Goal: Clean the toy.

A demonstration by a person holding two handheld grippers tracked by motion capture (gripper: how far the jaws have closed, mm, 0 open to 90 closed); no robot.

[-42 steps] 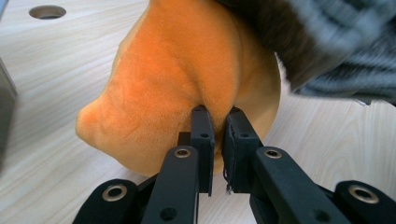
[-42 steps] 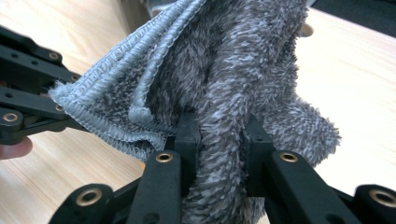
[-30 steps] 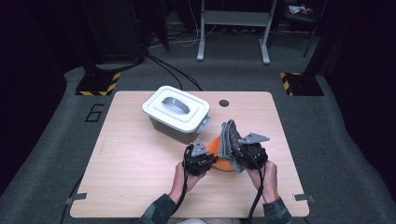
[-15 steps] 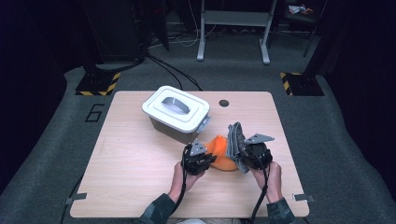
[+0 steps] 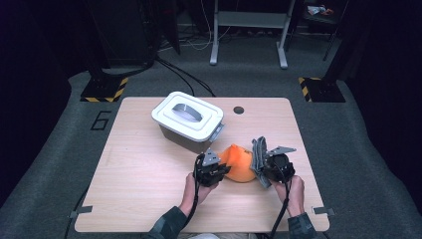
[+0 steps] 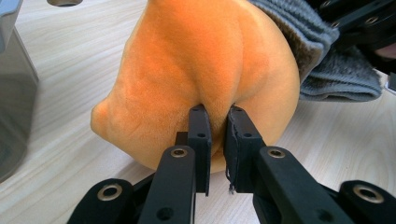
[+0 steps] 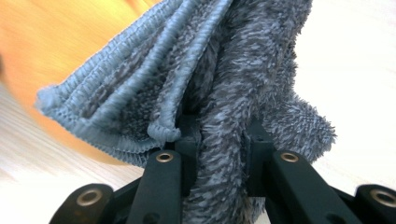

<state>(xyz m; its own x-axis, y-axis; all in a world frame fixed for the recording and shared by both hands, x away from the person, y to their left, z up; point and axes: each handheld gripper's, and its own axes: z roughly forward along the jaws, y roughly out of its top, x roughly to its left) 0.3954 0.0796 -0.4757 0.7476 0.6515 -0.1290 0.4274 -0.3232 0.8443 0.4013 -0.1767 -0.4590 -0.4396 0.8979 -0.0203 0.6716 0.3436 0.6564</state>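
Overhead light is falling on the wooden table (image 5: pixel 139 164) in the high view while the surrounding floor is fading to near black. In the left gripper view, focus is holding sharp. In the right gripper view, the orange cloth (image 7: pixel 56 42) is blurring and the tabletop is overexposing to white.

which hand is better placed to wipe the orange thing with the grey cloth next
Right, probably. The right tongs are shut on the folded grey terry cloth, which lies against the soft orange plush ball. The left tongs pinch that ball, steadying it.
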